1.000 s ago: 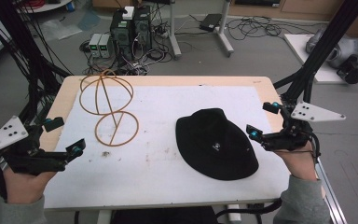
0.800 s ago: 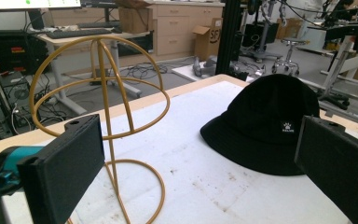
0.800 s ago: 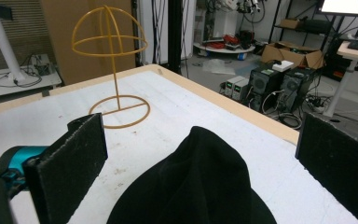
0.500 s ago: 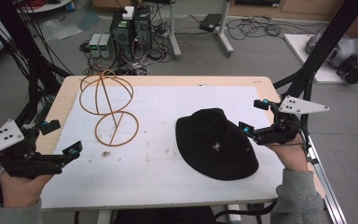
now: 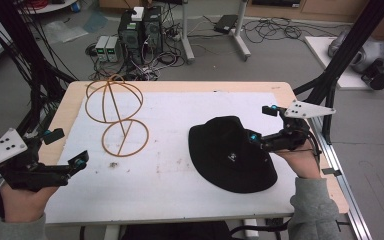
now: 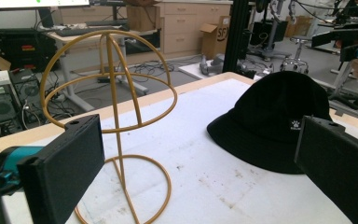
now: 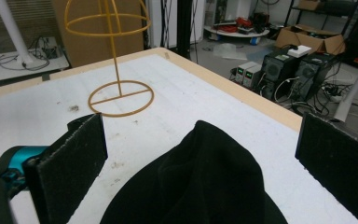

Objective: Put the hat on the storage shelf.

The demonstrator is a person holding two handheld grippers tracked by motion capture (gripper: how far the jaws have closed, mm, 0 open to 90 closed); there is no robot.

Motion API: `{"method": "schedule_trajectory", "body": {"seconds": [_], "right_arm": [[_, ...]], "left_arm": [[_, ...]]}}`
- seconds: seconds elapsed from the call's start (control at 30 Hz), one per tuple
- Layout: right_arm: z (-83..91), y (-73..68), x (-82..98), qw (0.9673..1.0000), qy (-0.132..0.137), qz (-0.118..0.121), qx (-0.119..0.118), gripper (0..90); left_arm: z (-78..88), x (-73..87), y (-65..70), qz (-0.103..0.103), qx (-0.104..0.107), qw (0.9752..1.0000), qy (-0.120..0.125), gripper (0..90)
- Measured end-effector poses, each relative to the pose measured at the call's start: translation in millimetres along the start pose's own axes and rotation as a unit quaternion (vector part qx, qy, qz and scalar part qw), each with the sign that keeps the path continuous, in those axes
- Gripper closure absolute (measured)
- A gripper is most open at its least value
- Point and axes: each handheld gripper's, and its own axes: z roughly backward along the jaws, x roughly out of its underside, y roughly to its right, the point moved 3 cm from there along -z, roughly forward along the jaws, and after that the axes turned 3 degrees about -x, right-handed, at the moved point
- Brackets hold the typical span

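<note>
A black bucket hat (image 5: 232,155) with a small white logo lies on the right half of the white table top (image 5: 180,125). It also shows in the left gripper view as the hat (image 6: 272,123) and in the right gripper view as the hat (image 7: 200,186). A yellow wire hat stand (image 5: 117,115) rises at the far left, seen as the stand (image 6: 112,121) and the stand (image 7: 116,60). My right gripper (image 5: 261,123) hovers open over the hat's right side, its jaws either side of the crown. My left gripper (image 5: 67,148) stays open above the table's left edge, empty.
Computer towers (image 5: 140,30) and loose cables sit on the floor beyond the far edge. Black frame posts (image 5: 345,55) stand at the table's right and left. A small dark speck (image 5: 114,164) lies on the top near the stand's ring base.
My right gripper has moved left from the table's right edge to over the hat's right side. My left gripper has barely shifted.
</note>
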Motion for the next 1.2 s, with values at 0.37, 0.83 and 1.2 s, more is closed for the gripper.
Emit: {"method": "schedule_trajectory", "body": {"seconds": [0.37, 0.83, 1.2], "right_arm": [[-29.5, 0.4, -4.3, 0.9997, -0.019, 0.002, -0.016, 1.1], [-40.2, 5.2, -0.5, 0.9987, -0.044, 0.008, -0.026, 5.2], [-49.5, 12.0, 10.7, 0.9974, -0.068, -0.007, -0.022, 5.1]], "left_arm": [[-1.2, 2.2, -1.1, 0.002, 0.001, 1.0000, -0.006, 1.7], [-1.7, 2.6, -0.8, 0.002, 0.004, 1.0000, -0.008, 1.7], [-2.9, 3.6, -0.9, 0.002, 0.006, 0.9999, -0.012, 1.7]]}}
